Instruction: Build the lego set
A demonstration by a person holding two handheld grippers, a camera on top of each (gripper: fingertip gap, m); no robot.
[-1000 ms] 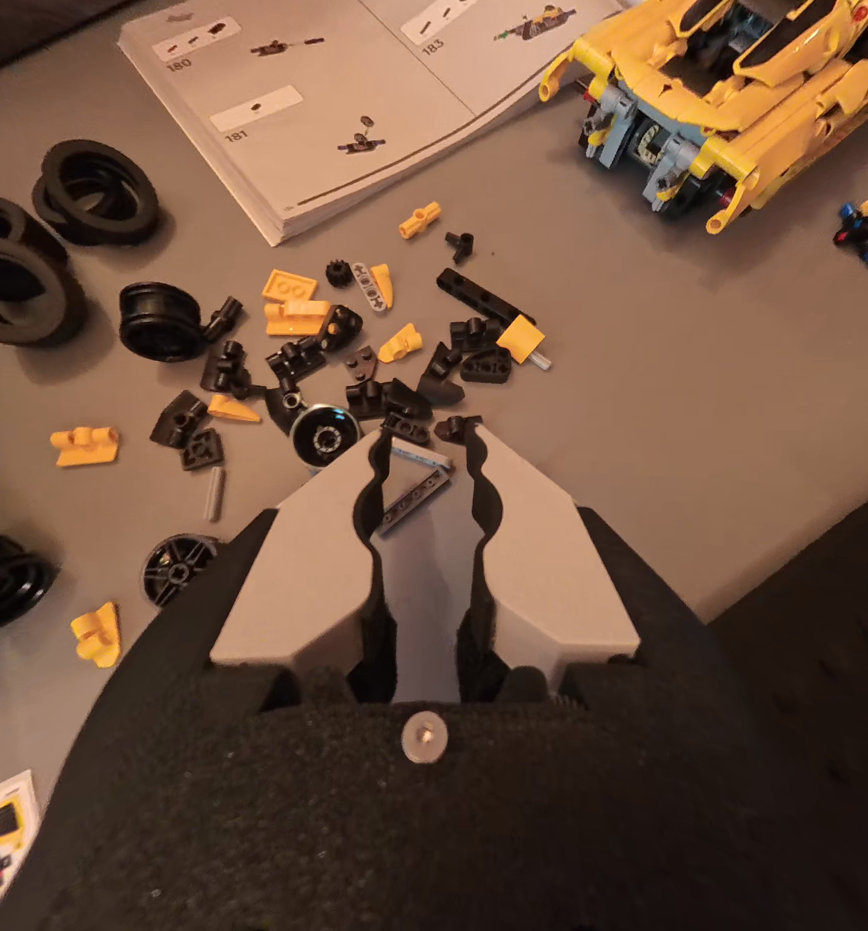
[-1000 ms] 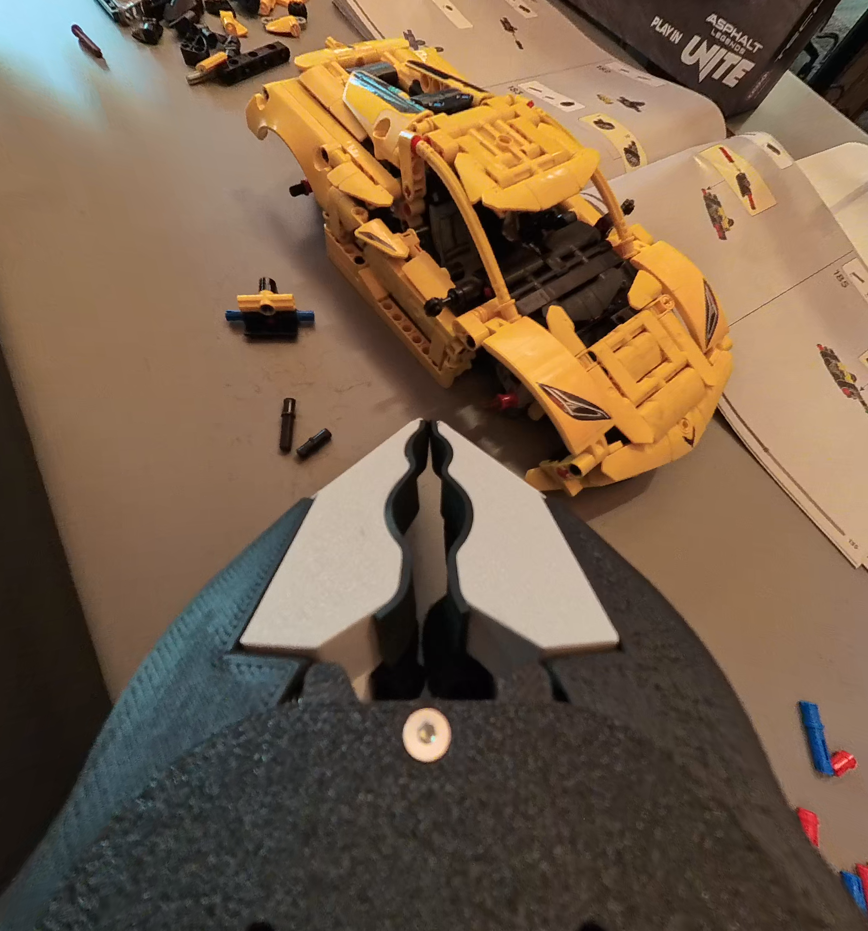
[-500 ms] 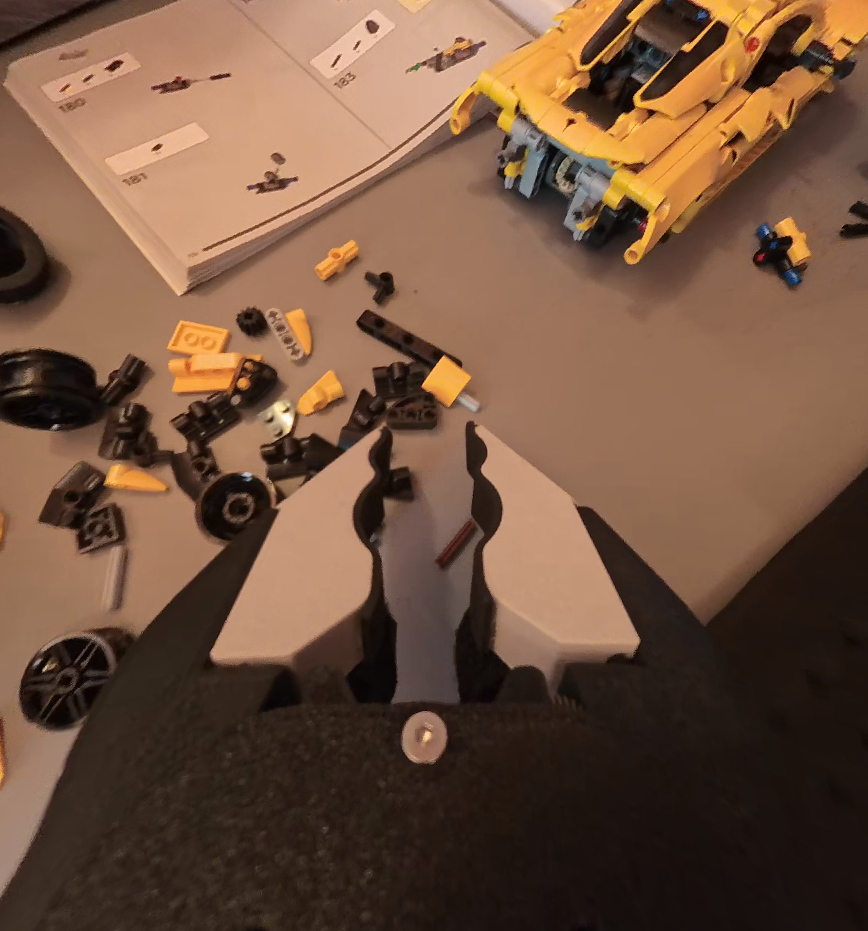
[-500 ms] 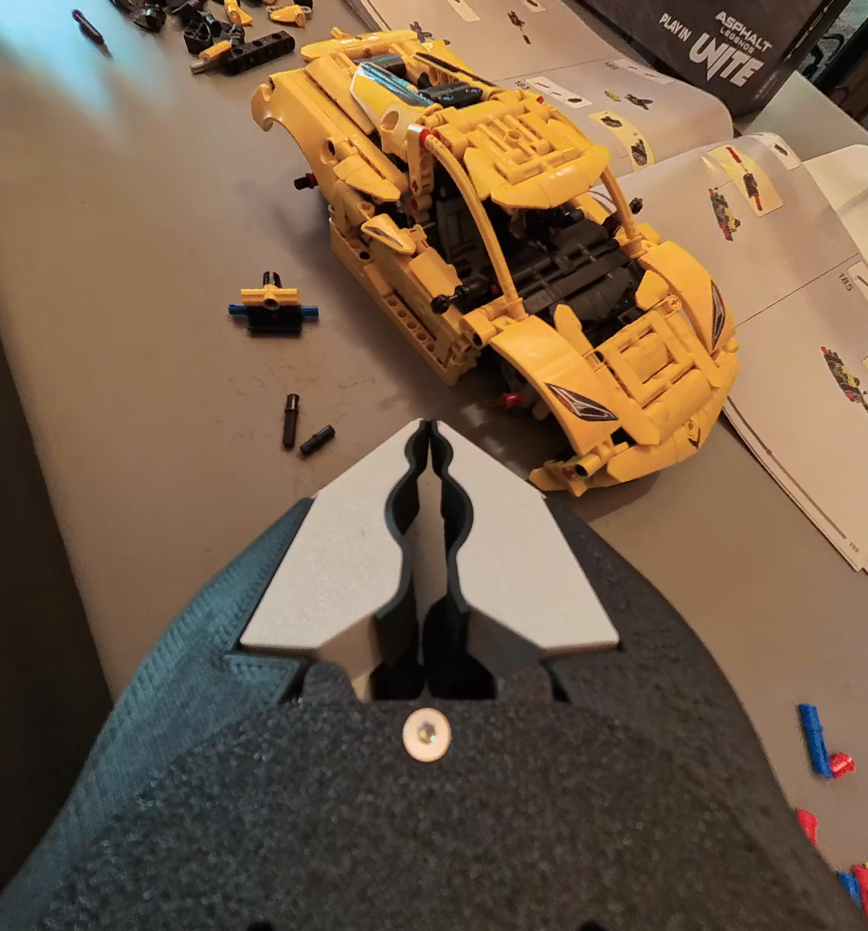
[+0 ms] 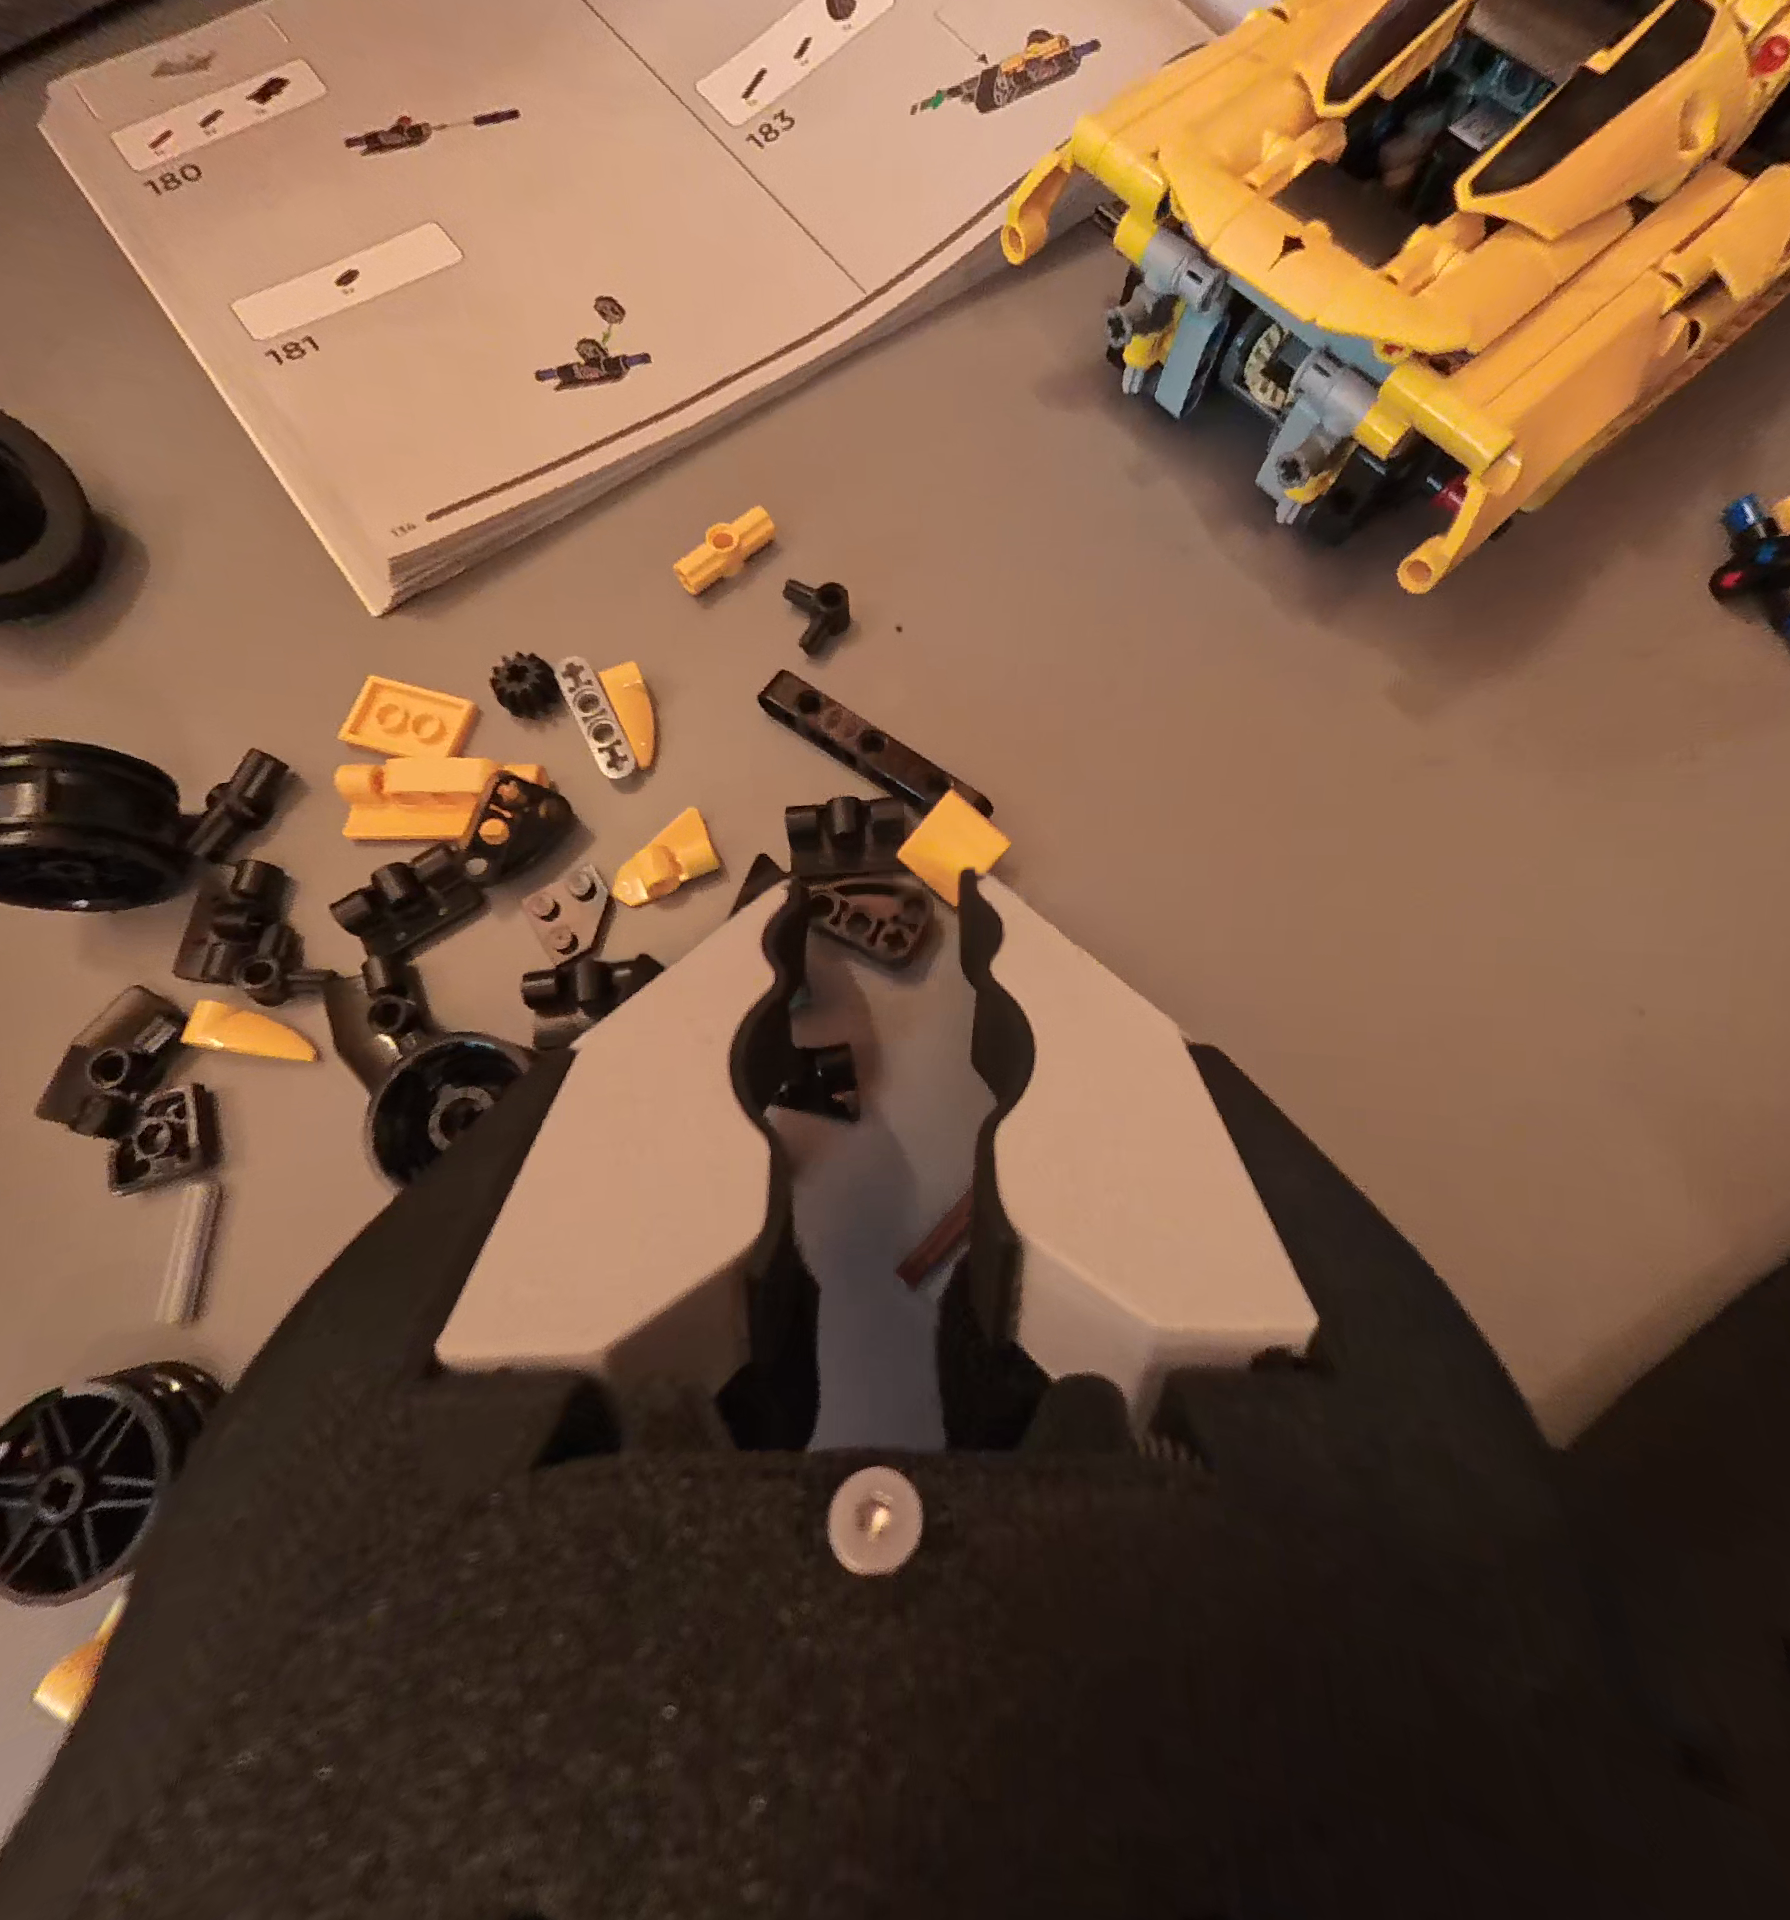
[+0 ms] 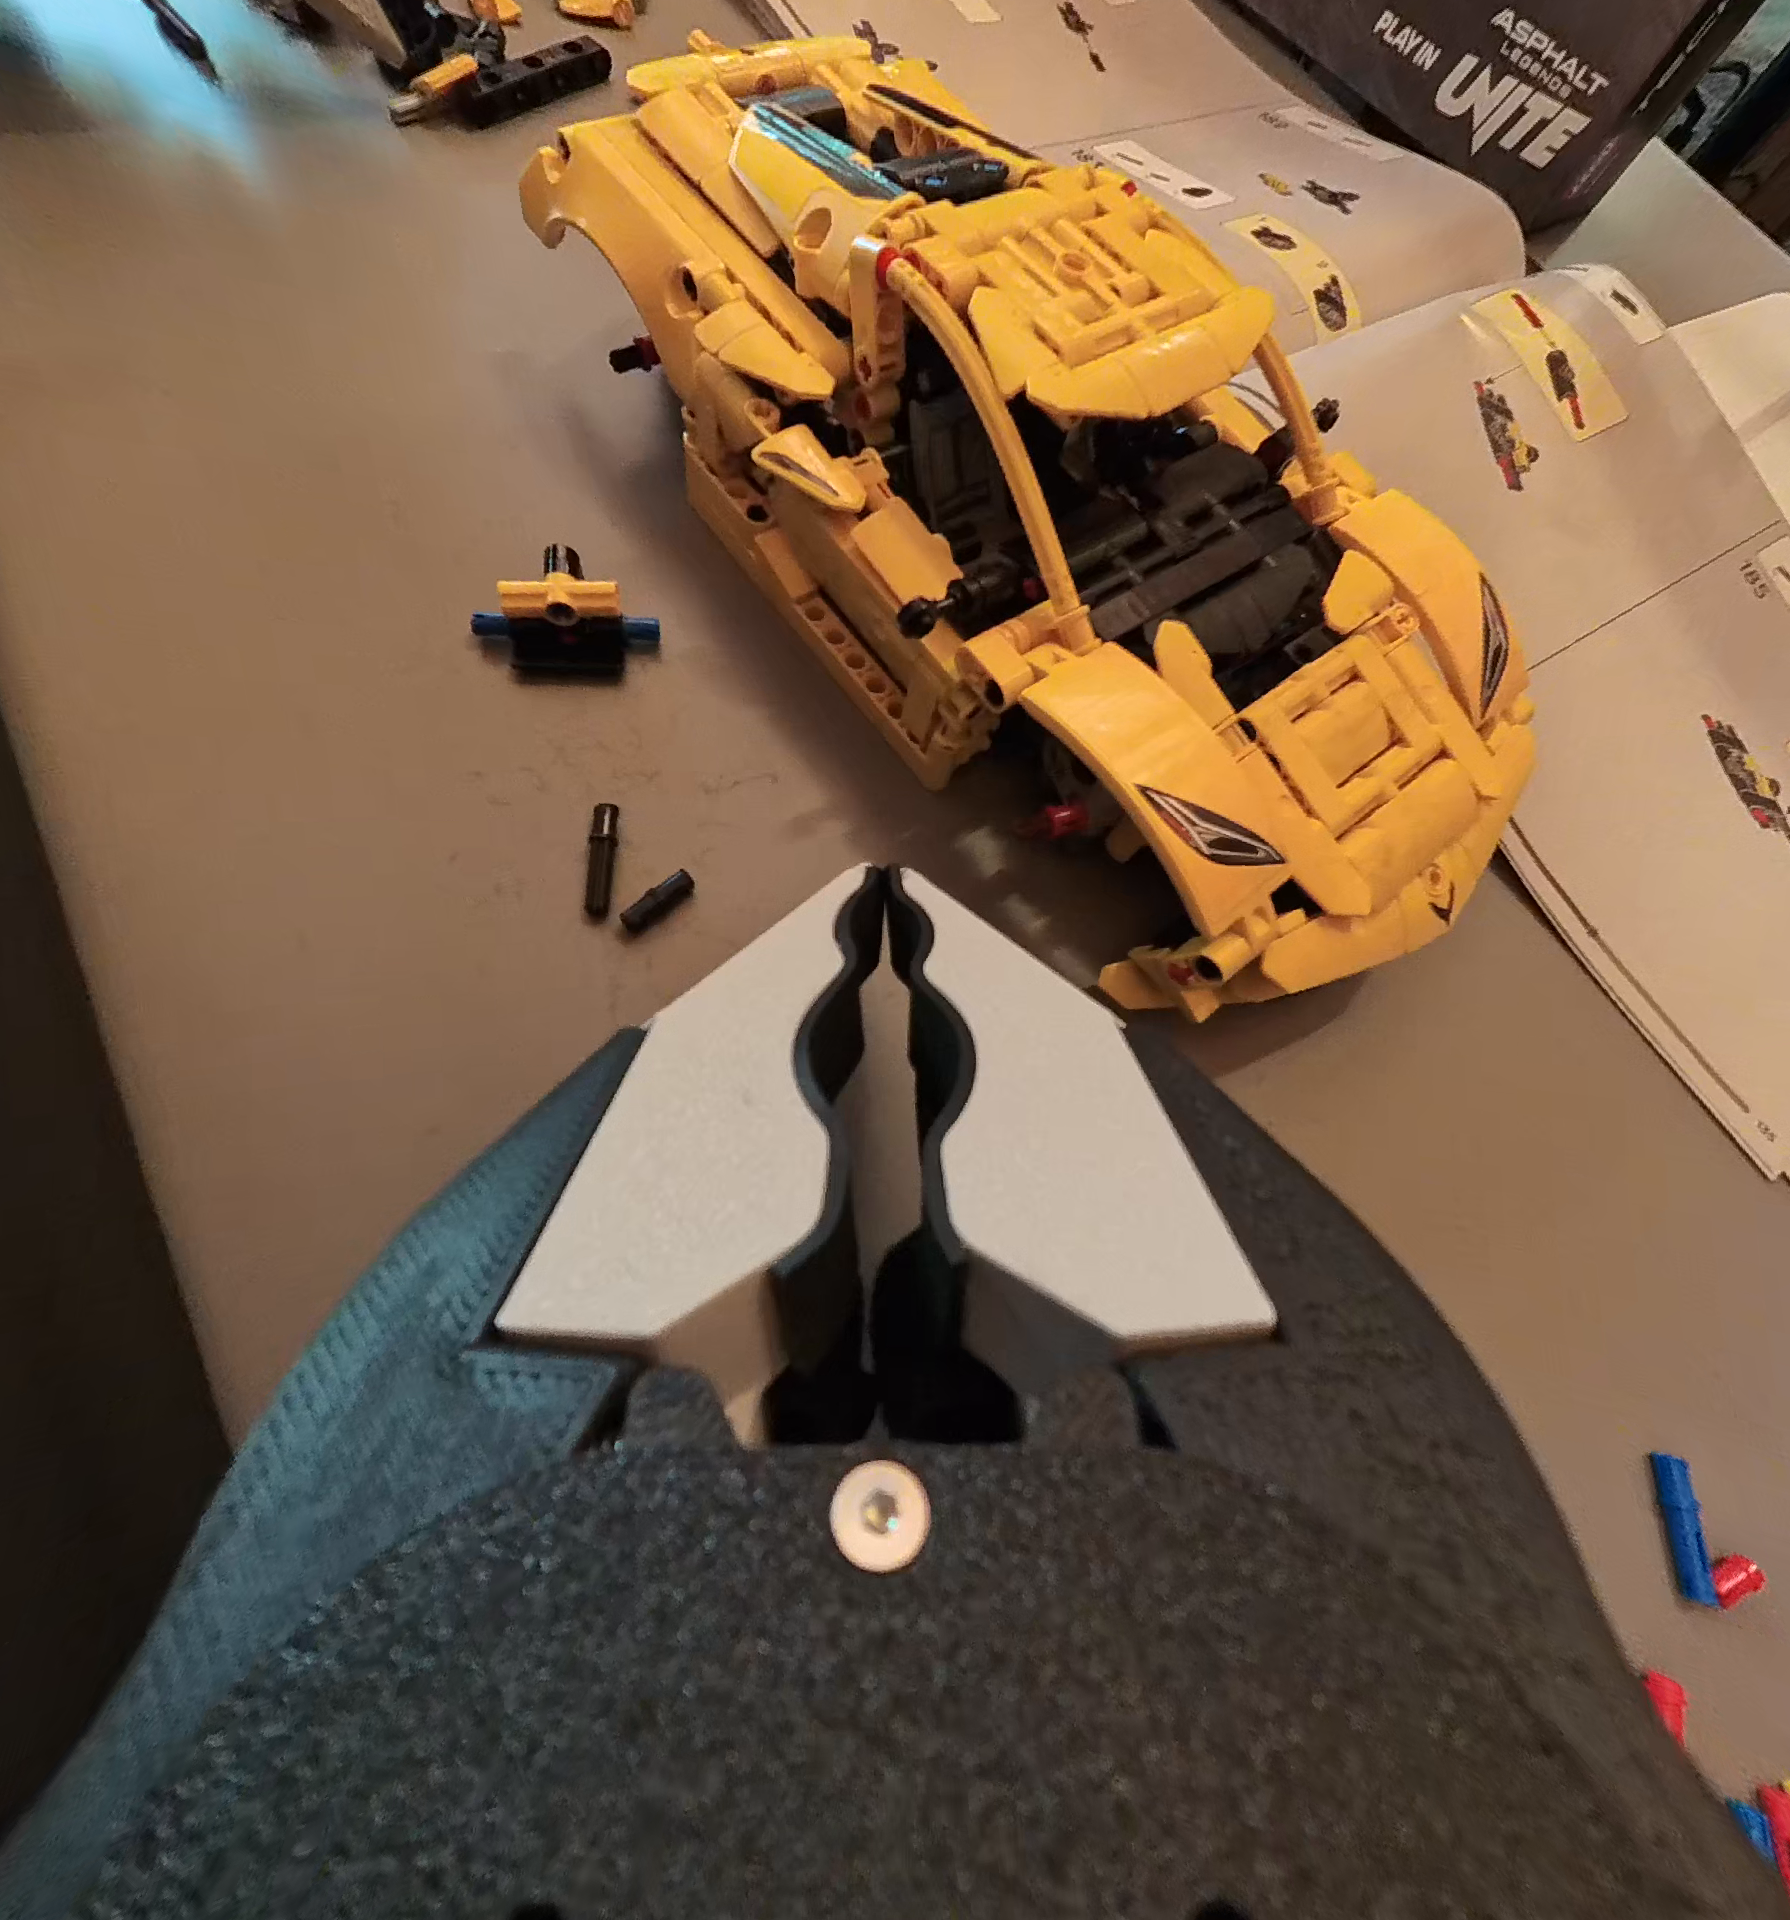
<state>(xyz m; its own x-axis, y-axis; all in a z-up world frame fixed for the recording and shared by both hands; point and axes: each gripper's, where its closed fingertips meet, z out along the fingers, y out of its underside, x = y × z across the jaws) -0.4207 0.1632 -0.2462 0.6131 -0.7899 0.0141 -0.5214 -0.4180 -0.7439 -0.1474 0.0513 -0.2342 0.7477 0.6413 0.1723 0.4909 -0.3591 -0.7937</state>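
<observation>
Our left claw (image 5: 875, 894) hangs released over loose pieces (image 5: 423, 894) on the desk (image 5: 1234, 831); our right claw (image 6: 886, 883) sits clenched, empty, near the yellow car (image 6: 1057, 520).

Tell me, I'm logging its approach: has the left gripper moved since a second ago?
Yes. The left gripper advanced across the loose pieces toward the black beam, its tips now beside the yellow tile.

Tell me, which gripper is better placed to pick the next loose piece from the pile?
Left. The left gripper is open, right over the loose pieces. The right gripper is shut, beside the yellow car.
</observation>
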